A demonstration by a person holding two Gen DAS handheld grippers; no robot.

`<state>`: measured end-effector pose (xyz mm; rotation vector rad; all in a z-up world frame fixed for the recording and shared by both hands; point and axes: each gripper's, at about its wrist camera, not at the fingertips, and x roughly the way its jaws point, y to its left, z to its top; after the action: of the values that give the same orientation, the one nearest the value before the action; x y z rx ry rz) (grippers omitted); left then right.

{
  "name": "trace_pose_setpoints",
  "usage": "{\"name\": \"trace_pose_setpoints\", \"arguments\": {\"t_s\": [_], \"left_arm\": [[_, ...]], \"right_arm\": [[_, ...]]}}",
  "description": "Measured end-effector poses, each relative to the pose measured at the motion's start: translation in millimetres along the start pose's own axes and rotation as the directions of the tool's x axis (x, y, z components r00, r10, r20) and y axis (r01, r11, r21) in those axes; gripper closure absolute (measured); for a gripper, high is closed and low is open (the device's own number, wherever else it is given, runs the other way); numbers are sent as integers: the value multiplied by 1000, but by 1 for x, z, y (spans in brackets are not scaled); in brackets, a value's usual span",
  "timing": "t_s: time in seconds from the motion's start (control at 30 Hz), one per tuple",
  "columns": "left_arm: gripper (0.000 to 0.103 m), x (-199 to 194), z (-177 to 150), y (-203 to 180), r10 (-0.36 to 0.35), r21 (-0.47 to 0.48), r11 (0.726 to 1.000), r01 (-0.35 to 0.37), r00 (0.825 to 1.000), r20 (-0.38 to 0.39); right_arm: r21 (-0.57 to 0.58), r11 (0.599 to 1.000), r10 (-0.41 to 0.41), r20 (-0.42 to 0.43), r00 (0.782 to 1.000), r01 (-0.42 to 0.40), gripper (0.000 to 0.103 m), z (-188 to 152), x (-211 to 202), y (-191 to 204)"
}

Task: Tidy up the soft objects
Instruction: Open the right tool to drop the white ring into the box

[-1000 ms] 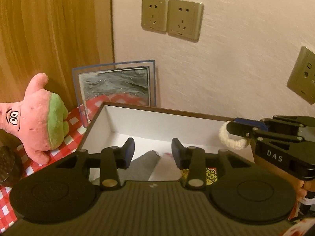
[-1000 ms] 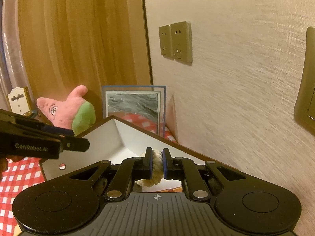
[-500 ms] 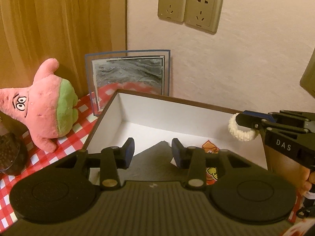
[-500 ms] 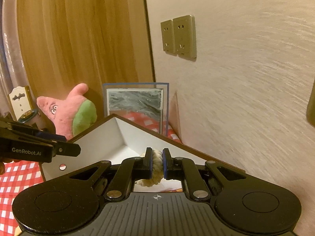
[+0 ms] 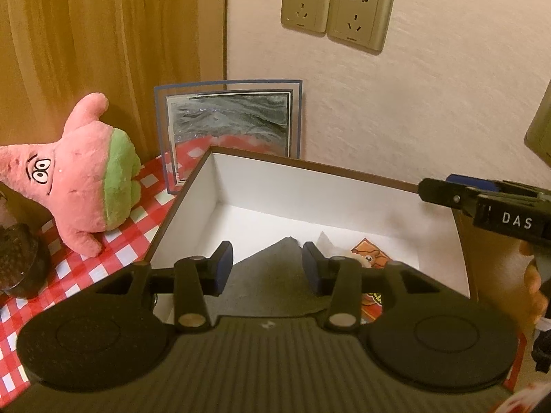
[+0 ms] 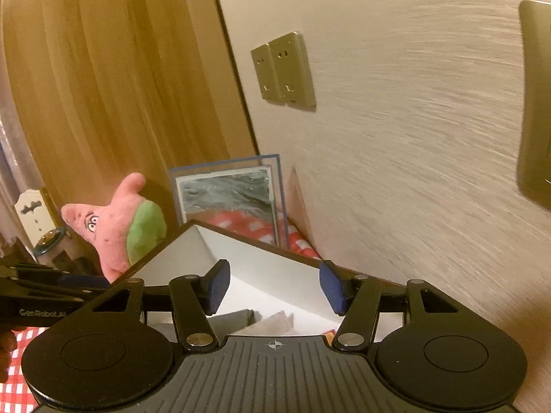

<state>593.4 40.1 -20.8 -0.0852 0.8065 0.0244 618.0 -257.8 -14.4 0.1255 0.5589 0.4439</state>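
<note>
A brown box with white inside walls (image 5: 275, 186) stands on the checked cloth; it also shows in the right wrist view (image 6: 261, 258). Inside lie a grey cloth (image 5: 272, 268), a white cloth (image 5: 325, 241) and an orange printed item (image 5: 370, 254). My left gripper (image 5: 267, 268) is open and empty over the box's near side. My right gripper (image 6: 273, 287) is open and empty above the box's right edge; it also shows in the left wrist view (image 5: 447, 196). The white fluffy ring is not visible. A pink and green star plush (image 5: 79, 172) stands left of the box.
A framed picture (image 5: 229, 127) leans on the wall behind the box. Wall sockets (image 5: 335, 12) sit above. A dark round jar (image 5: 17, 261) stands at the far left on the red checked cloth (image 5: 120, 241). A wooden panel (image 5: 103, 34) rises behind the plush.
My right gripper has opened and let go of the white fluffy ring, which is now out of sight. Both grippers have moved slightly above the box.
</note>
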Motion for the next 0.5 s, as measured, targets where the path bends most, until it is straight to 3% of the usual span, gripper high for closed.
{"name": "trace_pose_setpoints", "arguments": {"t_s": [0.5], "left_arm": [[57,-26,-13,2,1,-19,1000,-1,1000,-1]], "right_arm": [[-7,1000,-13,-105,994,13,45,-20,-18,6]]}}
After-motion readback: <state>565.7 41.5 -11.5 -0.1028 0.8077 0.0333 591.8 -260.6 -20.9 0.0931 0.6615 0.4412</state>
